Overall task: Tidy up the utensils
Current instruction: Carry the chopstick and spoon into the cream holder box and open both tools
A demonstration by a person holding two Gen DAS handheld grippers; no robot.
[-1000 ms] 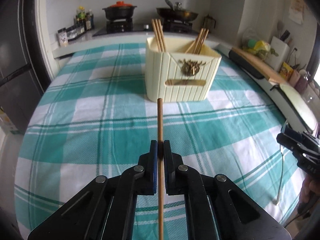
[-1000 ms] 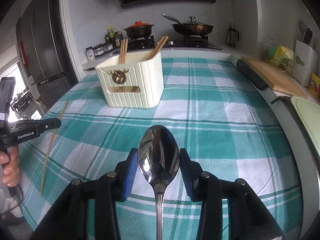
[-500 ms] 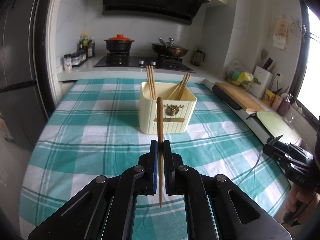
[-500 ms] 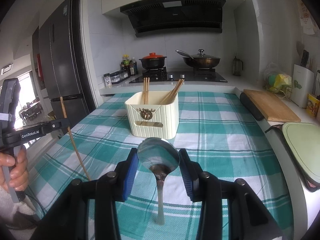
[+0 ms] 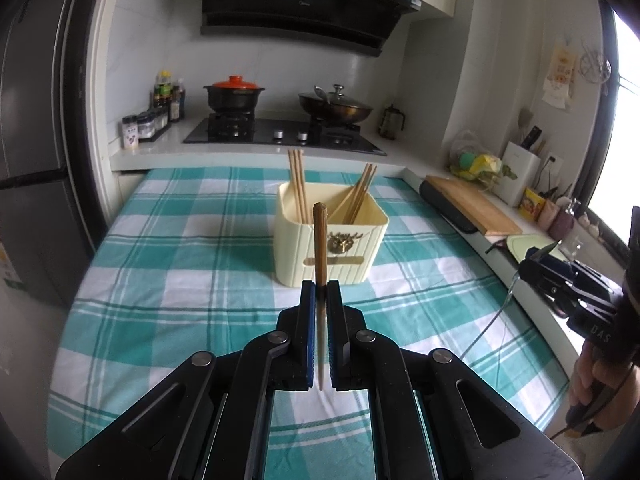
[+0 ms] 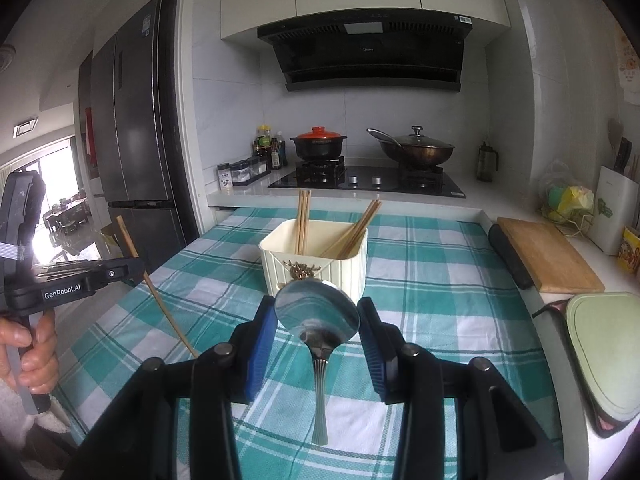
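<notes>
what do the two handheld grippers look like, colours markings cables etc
Both are black, angular linkage frames with round silver pivot bolts and blue pads lining the fingers. The left gripper has a pistol-style handle; its side carries white "GenRobot.AI" lettering and a strip of pale tape wraps its upright rear block. The right gripper shows partial white lettering "DAS" on its body, and a thin dark cable trails below its handle.

Stove: black pot (image 6: pixel 318 147), red lid; lidded wok (image 6: pixel 416 151).
Counter: spice jars (image 5: pixel 144 128), wooden cutting board (image 6: pixel 548 254).
Table: teal checked cloth (image 5: pixel 180 264).
Left: dark fridge (image 6: pixel 132 120).
</notes>
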